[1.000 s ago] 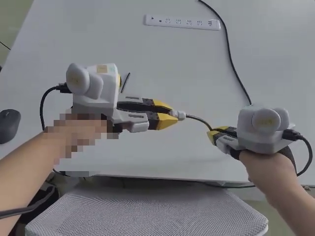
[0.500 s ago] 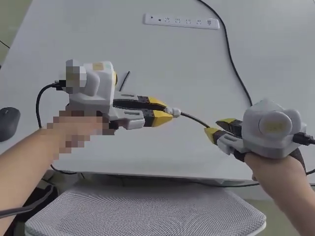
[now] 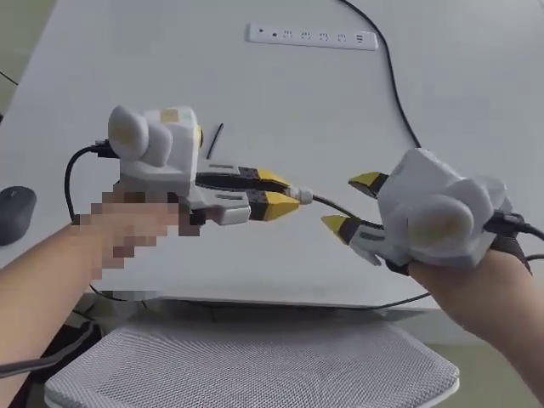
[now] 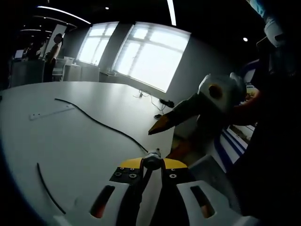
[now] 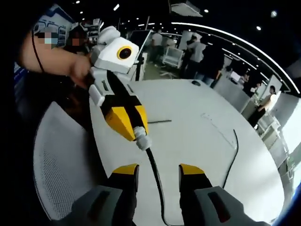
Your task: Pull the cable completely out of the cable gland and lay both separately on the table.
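My left gripper is shut on the small pale cable gland, held above the table's near edge. A thin black cable leaves the gland and runs right, passing between the jaws of my right gripper, which is open around it without pinching. In the right gripper view the cable lies in the gap between the jaws, coming from the gland at the tip of the left gripper. In the left gripper view the gland sits clamped at the jaw tips, with the right gripper just beyond.
A white power strip lies at the table's far side, its black lead trailing right. A short black strip lies behind the left gripper. A dark mouse sits at the left. A mesh chair seat is below the table edge.
My right gripper has opened and let go of the cable, rolling and shifting left toward the gland. The left gripper has held nearly still.
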